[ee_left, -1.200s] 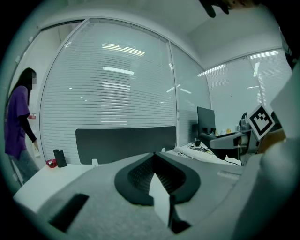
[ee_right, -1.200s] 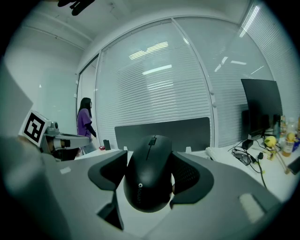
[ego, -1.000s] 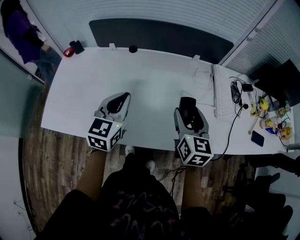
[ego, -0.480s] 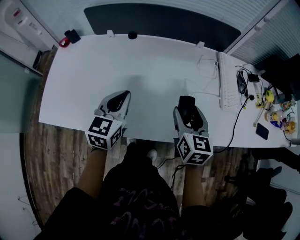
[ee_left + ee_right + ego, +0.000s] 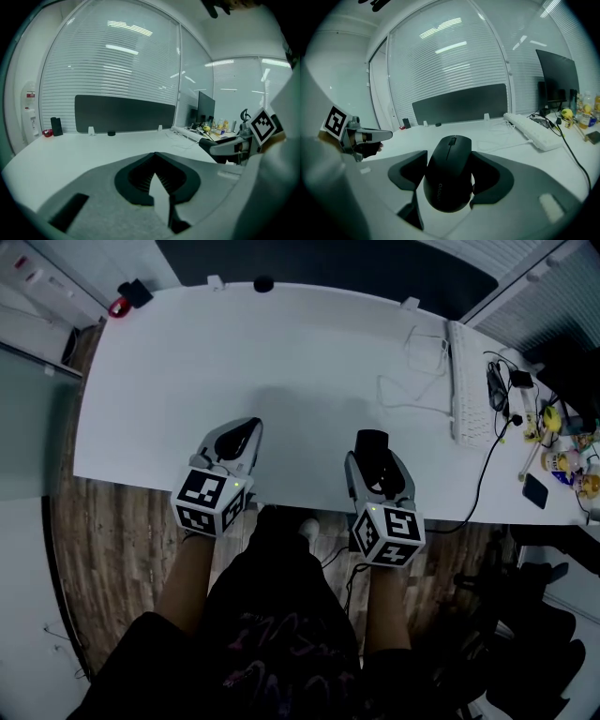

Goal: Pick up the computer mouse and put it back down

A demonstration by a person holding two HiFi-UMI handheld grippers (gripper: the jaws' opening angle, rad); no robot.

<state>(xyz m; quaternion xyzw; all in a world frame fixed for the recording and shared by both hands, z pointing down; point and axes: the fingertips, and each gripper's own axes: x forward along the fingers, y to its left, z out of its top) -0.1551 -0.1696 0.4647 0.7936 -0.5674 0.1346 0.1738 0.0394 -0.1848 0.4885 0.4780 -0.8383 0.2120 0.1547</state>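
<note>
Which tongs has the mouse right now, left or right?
The right tongs: they are closed on the black computer mouse. The left tongs have their tips together with nothing between them.

Two grippers show at the near edge of the one white desk (image 5: 187, 362): the left gripper (image 5: 237, 435) and the right gripper (image 5: 374, 457). There is one computer mouse (image 5: 449, 173). The far edge has one small black round object (image 5: 263, 284) and two small white clips (image 5: 216, 282) (image 5: 410, 304), while the right edge has one white keyboard (image 5: 466, 381), one dark phone (image 5: 535, 490) and one monitor (image 5: 555, 79).
</note>
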